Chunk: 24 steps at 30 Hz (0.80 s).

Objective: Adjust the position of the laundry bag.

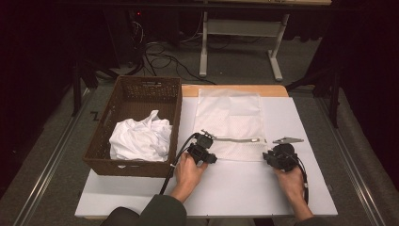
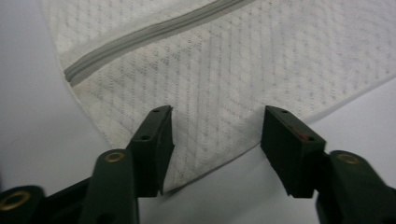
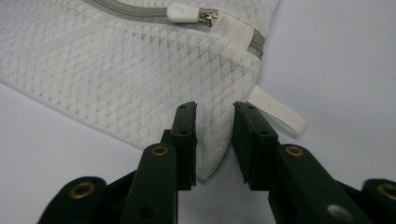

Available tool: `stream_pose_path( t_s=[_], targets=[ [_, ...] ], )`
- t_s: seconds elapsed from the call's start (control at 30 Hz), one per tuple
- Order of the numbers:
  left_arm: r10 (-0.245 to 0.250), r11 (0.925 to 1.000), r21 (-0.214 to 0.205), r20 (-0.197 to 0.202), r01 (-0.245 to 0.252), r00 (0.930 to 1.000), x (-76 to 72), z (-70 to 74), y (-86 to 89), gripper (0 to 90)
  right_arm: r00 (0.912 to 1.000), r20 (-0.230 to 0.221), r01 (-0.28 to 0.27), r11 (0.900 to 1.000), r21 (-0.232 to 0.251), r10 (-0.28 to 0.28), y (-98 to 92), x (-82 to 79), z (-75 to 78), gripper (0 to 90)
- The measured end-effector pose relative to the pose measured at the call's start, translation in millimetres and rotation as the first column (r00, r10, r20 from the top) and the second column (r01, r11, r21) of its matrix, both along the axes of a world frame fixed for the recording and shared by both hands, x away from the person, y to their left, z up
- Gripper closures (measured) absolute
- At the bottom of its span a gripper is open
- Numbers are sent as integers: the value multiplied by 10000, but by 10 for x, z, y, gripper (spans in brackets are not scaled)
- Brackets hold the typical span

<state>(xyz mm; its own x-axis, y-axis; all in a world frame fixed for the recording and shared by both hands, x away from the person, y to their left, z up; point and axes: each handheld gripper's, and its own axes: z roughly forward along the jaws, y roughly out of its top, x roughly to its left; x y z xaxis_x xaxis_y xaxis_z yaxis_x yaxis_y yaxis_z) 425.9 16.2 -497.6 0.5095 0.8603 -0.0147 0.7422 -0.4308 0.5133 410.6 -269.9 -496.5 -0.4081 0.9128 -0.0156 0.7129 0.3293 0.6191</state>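
Mesh laundry bag [image 1: 229,126], white, diamond-woven, grey zipper [image 2: 154,35]. Left gripper [image 2: 215,135] spread around one corner, unpinched. Right gripper [image 3: 214,137] narrowed astride another; contact unclear.

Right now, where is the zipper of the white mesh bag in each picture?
High view: the zipper is a grey strip across the table's middle, between both grippers.
Left gripper view: upper left, slanting across the mesh bag.
Right gripper view: along the top, with its white pull.
Shared landmark: the mesh bag.
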Motion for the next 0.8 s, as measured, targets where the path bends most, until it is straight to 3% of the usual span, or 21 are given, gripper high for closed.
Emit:
stream_pose_path(
  t_s=[0.1,0.2,0.47,0.8],
  targets=[
    [-101,9999,-63,6,101,9999,-7,2,-9,500,9999,-21,-121,9999,-22,121,12,-6,2,813],
    [-260,9996,-103,69,261,9996,-15,6,-22,593,9995,-92,-309,9995,-5,309,22,-8,5,868],
    [-662,9974,-277,259,670,9975,-18,0,-30,866,9988,52,-480,9988,100,479,24,-13,24,886],
    [-864,9961,-133,486,871,9951,-52,8,-42,897,9979,129,-638,9980,-46,639,32,-42,61,890]
  ],
)
